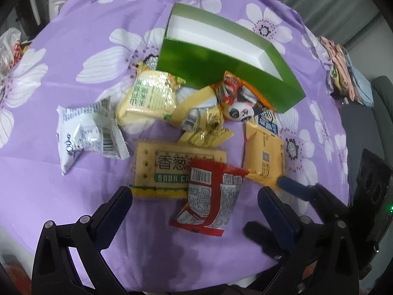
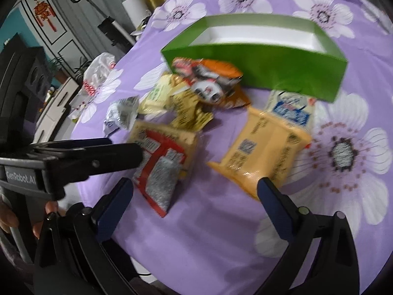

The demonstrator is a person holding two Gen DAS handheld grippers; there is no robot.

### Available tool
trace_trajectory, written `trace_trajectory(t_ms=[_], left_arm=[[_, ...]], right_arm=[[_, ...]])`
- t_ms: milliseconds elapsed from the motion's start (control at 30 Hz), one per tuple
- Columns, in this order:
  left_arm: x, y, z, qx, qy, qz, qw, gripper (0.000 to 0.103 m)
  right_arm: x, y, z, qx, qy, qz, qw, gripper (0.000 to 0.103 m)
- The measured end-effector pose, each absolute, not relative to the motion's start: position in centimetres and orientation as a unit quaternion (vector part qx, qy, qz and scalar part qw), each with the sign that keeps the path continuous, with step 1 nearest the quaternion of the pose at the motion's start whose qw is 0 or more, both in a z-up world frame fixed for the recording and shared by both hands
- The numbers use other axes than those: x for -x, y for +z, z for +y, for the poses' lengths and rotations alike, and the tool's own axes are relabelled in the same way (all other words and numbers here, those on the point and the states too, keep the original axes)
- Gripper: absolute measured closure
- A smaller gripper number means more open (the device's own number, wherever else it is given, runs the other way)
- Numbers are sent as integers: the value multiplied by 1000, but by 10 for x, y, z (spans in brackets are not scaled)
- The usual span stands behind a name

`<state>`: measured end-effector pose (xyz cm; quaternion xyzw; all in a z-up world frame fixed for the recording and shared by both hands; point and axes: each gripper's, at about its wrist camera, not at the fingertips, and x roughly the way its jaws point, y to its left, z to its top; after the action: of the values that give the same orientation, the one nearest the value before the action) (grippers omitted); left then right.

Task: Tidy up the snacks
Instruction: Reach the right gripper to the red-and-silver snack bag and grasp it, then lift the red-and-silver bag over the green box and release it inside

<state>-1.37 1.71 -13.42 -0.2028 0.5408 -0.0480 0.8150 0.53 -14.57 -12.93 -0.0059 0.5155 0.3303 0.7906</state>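
My left tool (image 1: pixel 194 196): black plastic frame, triangular cut-outs in the arms, dark blue ribbed pads (image 1: pixel 111 217) on both fingers, round silver screws at the joints. My right tool (image 2: pixel 195 189): same build, black arms, blue pads (image 2: pixel 275 209), silver screw heads, one greenish. From the right wrist view the left tool's black body shows white lettering "GenRobot.AI" (image 2: pixel 21 179). From the left wrist view the right tool's housing carries a small green light (image 1: pixel 390 207).
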Motion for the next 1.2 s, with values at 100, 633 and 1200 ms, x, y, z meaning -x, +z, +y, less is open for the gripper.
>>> trace_trajectory(t_ms=[100, 633, 1200], left_arm=[[14, -139, 15, 203, -55, 545, 812, 1], [13, -150, 5, 198, -74, 560, 801, 31], [15, -128, -3, 191, -81, 536, 818, 56]], right_arm=[[-2, -134, -138, 10, 344, 512, 787, 7], [1, -142, -124, 19, 377, 519, 767, 47], [4, -122, -130, 26, 385, 479, 788, 78]])
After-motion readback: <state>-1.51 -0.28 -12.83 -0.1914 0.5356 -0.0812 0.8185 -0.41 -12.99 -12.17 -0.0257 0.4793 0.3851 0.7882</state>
